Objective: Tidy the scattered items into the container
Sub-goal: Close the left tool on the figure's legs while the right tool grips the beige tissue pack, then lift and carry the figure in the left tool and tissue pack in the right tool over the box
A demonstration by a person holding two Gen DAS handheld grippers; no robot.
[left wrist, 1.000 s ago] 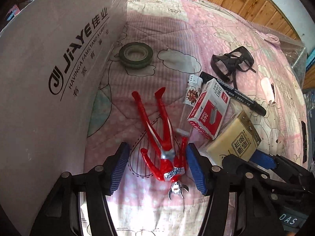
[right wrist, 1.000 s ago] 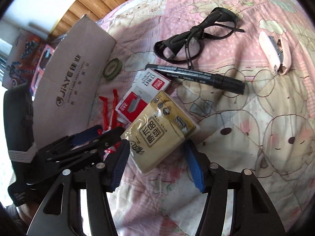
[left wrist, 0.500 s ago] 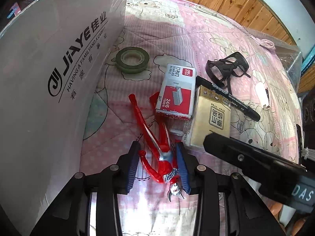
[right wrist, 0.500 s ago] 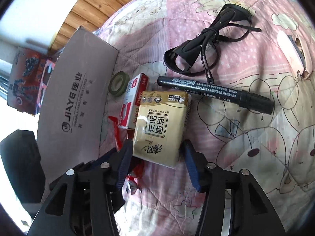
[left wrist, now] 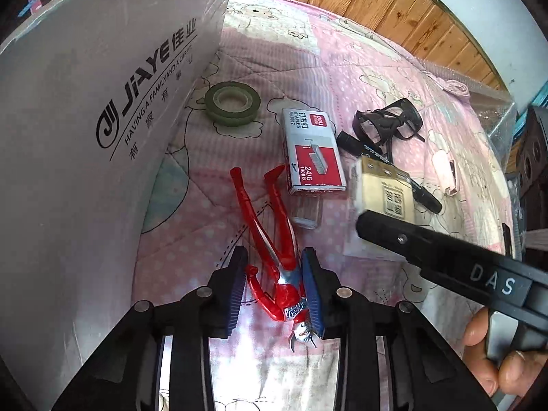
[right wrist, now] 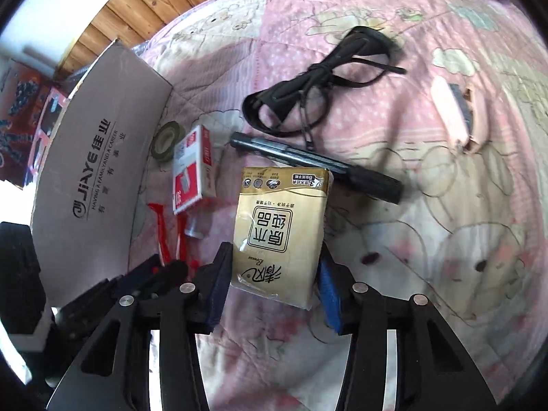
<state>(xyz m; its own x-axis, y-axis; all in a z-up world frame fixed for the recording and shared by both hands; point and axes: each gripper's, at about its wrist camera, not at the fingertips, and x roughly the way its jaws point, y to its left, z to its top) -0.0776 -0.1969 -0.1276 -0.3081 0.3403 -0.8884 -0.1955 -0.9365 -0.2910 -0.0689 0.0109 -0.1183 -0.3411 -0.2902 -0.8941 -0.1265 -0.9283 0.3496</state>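
Note:
My left gripper (left wrist: 275, 284) is shut on the torso of a red toy figure (left wrist: 270, 239) lying on the pink quilt, its legs pointing away. My right gripper (right wrist: 272, 281) is shut on a gold tissue pack (right wrist: 279, 233) and holds it above the quilt. The grey cardboard box (left wrist: 85, 137) stands at the left with its flap up; it also shows in the right wrist view as the cardboard box (right wrist: 96, 171). A red and white staple box (left wrist: 311, 152), green tape roll (left wrist: 233, 102), black marker (right wrist: 315, 166), black glasses (right wrist: 308, 89) and a pink clip (right wrist: 460, 114) lie scattered.
A small clear tube (left wrist: 306, 212) lies under the staple box edge. A person's hand (left wrist: 496, 352) holds the right gripper's handle at the lower right. A wooden wall (left wrist: 359, 3) runs behind the bed. Bare quilt (right wrist: 445, 239) lies to the right.
Both grippers closed from open: the left onto the toy figure, the right onto the tissue pack, which has risen off the quilt. The staple box was pushed to a new angle.

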